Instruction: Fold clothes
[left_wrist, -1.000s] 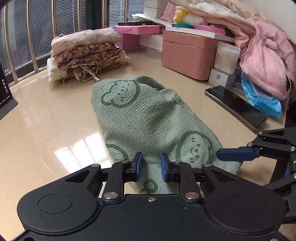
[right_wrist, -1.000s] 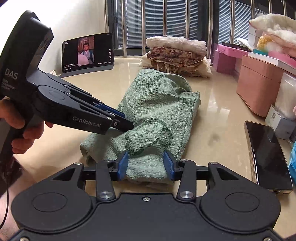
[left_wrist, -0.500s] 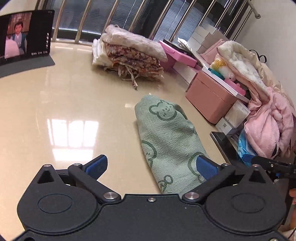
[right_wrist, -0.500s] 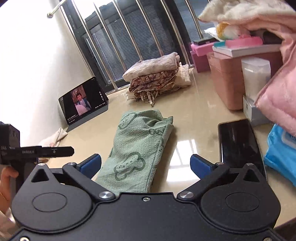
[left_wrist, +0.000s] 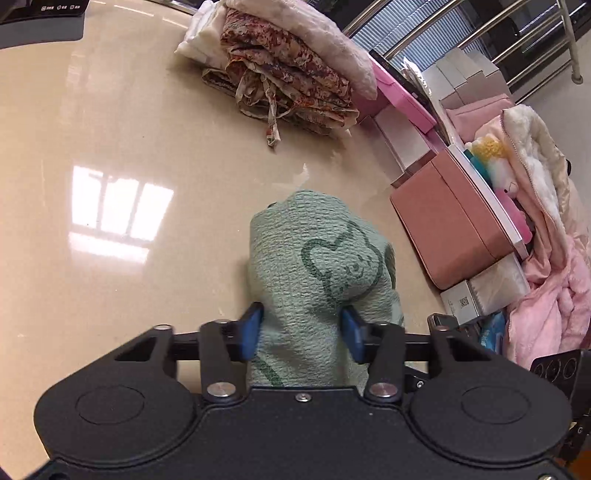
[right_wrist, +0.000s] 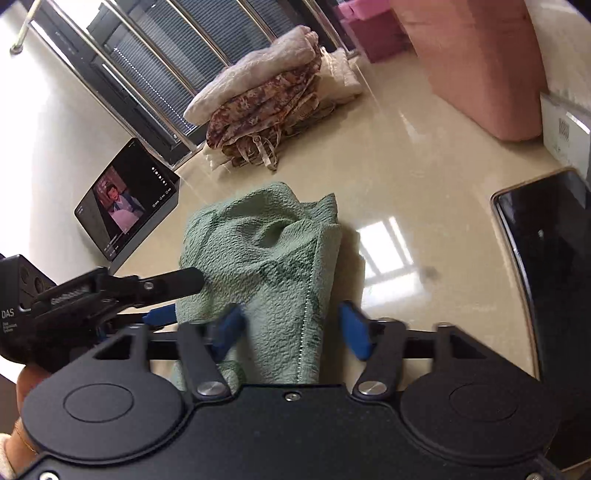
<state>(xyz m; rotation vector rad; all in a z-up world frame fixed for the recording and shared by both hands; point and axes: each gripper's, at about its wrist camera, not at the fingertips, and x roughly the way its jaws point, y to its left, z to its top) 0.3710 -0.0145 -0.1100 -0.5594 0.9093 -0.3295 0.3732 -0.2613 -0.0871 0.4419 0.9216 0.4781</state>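
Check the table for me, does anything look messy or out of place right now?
The green towel is bunched and rumpled rather than flat, its far end puckered. Loose ties dangle from the folded clothes stack onto the table.

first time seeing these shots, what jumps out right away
A green bear-print towel lies bunched on the glossy beige table, with the left tool and right tool straddling its near end. Behind it sits a stack of folded clothes, and left of that a tablet playing a video.
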